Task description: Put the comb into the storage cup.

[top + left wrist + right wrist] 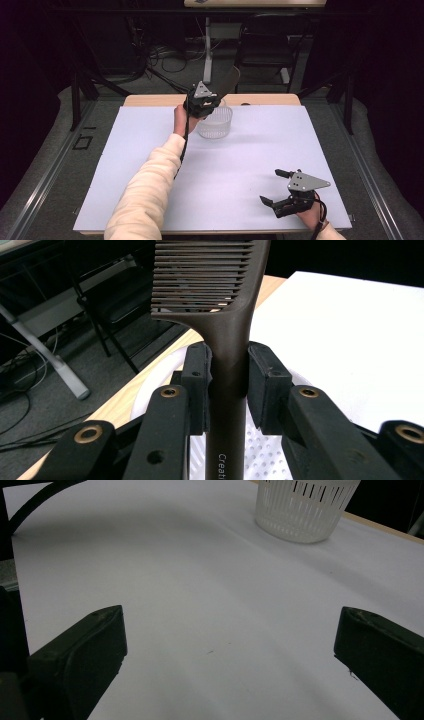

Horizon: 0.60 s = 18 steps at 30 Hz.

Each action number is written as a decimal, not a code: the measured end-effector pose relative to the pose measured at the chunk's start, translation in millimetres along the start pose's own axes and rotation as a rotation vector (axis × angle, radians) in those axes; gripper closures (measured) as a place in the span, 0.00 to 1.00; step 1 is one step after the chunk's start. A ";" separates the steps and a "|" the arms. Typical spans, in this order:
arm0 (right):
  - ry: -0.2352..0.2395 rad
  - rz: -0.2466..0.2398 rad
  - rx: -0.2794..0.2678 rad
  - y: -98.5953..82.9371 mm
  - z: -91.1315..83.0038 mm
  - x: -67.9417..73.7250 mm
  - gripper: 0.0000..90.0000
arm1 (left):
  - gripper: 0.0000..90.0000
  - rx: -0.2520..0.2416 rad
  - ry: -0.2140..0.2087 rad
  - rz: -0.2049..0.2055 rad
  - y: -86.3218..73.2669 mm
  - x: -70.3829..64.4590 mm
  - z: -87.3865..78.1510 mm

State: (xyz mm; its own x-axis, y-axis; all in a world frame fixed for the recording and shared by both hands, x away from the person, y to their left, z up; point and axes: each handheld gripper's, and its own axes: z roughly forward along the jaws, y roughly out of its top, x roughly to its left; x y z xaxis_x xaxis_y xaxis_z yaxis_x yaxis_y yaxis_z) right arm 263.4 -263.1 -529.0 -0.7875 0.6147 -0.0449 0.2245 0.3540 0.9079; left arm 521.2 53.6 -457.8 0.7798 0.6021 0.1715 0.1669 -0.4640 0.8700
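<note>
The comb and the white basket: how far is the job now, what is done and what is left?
Done: the left gripper has the dark comb clamped by its handle, raised above the white slotted basket. In hand: the comb is held over the basket, teeth pointing up and away, not yet inside. Left, probably: lowering it in and letting go. The right gripper rests open on the white table cover, holding nothing.

One comb point(210, 285), one basket point(215, 122)
</note>
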 end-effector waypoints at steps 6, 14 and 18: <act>-0.002 0.001 -0.004 0.1 -0.2 -0.1 0.00 | 0.80 0.013 -0.010 0.007 -1.5 0.7 1.8; -0.005 0.002 -0.005 0.1 -0.6 -0.3 0.00 | 0.80 0.025 -0.019 0.004 -4.5 0.6 4.8; -0.004 0.000 -0.004 0.1 -0.4 -0.2 0.00 | 0.80 0.035 -0.020 0.009 -6.6 -0.2 5.9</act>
State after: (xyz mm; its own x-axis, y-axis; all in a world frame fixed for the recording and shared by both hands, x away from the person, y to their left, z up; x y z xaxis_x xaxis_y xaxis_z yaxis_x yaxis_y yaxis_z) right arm 263.3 -263.4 -528.7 -0.7848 0.6179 -0.0464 0.2227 0.3511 0.9095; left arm 523.5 52.7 -466.3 0.7931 0.5850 0.1695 0.1808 -0.4919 0.8517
